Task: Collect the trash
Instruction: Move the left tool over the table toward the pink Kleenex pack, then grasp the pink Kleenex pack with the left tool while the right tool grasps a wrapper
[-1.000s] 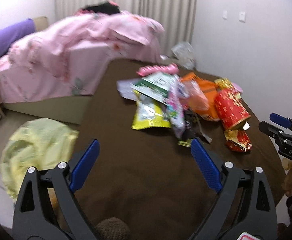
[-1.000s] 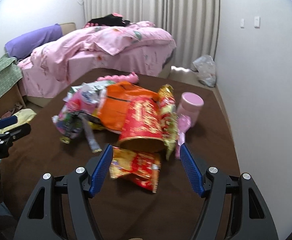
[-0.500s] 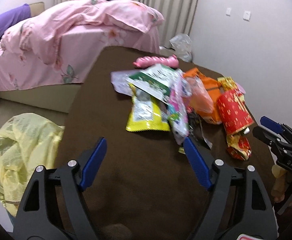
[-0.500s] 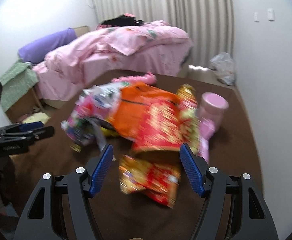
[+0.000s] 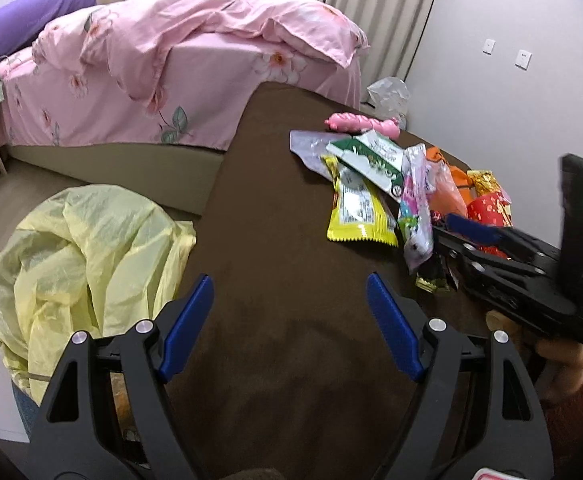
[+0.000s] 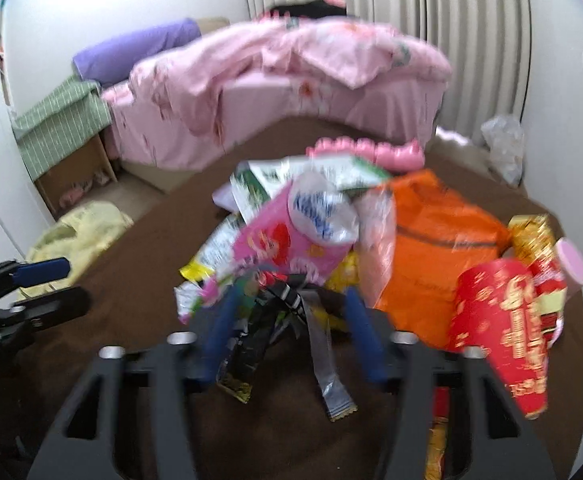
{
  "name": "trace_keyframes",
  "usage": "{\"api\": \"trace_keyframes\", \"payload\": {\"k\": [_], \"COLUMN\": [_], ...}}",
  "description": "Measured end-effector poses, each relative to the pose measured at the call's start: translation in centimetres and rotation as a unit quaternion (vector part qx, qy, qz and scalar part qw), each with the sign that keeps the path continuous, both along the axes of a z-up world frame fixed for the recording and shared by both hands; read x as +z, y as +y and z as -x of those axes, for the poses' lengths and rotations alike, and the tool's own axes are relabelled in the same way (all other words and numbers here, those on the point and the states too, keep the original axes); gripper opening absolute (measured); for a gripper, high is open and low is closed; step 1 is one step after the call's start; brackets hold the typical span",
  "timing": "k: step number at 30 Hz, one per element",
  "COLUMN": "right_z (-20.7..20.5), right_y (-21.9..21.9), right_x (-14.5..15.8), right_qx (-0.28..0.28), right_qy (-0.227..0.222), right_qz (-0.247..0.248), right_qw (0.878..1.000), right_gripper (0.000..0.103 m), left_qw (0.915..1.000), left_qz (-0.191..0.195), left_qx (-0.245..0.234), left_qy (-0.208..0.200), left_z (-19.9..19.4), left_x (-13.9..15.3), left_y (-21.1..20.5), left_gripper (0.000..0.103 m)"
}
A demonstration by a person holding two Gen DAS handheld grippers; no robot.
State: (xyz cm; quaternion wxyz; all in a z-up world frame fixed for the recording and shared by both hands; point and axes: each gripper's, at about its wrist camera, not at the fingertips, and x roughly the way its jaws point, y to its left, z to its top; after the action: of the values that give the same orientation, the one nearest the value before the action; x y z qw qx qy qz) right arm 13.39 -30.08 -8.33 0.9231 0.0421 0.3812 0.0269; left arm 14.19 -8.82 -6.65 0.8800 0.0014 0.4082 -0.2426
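Right claw (image 6: 287,312), jaws just closing around dark crumpled wrappers (image 6: 251,344) at the near edge of the trash heap on the brown cloth surface (image 5: 275,240), grip unconfirmed through blur; left claw (image 5: 289,320) spread wide, empty, beside the crumpled yellow plastic bag (image 5: 83,256).

— What do the grabbers look like?

— The left gripper (image 5: 287,320) is black plastic with two long arms. Each arm has a round silver screw and a flat blue pad at the tip.

— And the other one?

— The right gripper (image 6: 291,332) looks the same, a bit blurry. From the side it has a tiny green light and a black block.

— Any clothes?

— A fuzzy red sleeve (image 5: 579,412).
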Motion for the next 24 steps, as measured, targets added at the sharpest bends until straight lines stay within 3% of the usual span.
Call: {"api": "trace_keyframes", "payload": {"k": [3,5,9,14,19,20,22,23,24], "right_z": [0.9,2.0,5.6,9.7,11.8,11.9,12.1,12.1,12.1], "right_y": [-0.6,-0.8,-2.1,-4.1,-6.3,-6.6,-7.3,-7.4,-7.5], "right_x": [-0.3,-0.1,1.2,3.2,3.1,2.9,2.3,2.2,2.0], "right_qx": [0.009,0.011,-0.001,-0.031,-0.065,-0.070,-0.075,-0.076,-0.076], "right_qy": [0.014,0.012,-0.004,-0.039,-0.043,-0.041,-0.038,-0.037,-0.036], "right_qz": [-0.029,-0.026,-0.030,-0.002,-0.004,-0.006,-0.018,-0.020,-0.024], "right_qw": [0.999,1.000,1.000,0.999,0.997,0.997,0.996,0.996,0.996], "right_gripper": [0.025,0.019,0.018,0.018,0.018,0.018,0.018,0.018,0.018], "left_qw": [1.0000,0.9998,0.9980,0.9936,0.9917,0.9920,0.9924,0.9926,0.9930], "left_qz": [0.001,0.012,0.028,0.013,-0.015,-0.019,-0.026,-0.025,-0.019], "left_qx": [-0.006,-0.016,-0.056,-0.105,-0.125,-0.123,-0.120,-0.119,-0.116], "left_qy": [-0.004,-0.001,-0.012,-0.039,-0.027,-0.020,-0.004,0.001,0.006], "left_z": [0.0,0.0,-0.1,-0.6,-1.4,-1.5,-1.6,-1.6,-1.6], "left_x": [0.1,0.2,1.2,2.4,1.0,0.6,-0.4,-0.8,-0.9], "left_y": [0.0,-0.4,-2.8,-7.3,-11.5,-11.9,-12.4,-12.3,-12.1], "left_gripper": [0.075,0.074,0.073,0.065,0.056,0.052,0.035,0.021,0.016]}}
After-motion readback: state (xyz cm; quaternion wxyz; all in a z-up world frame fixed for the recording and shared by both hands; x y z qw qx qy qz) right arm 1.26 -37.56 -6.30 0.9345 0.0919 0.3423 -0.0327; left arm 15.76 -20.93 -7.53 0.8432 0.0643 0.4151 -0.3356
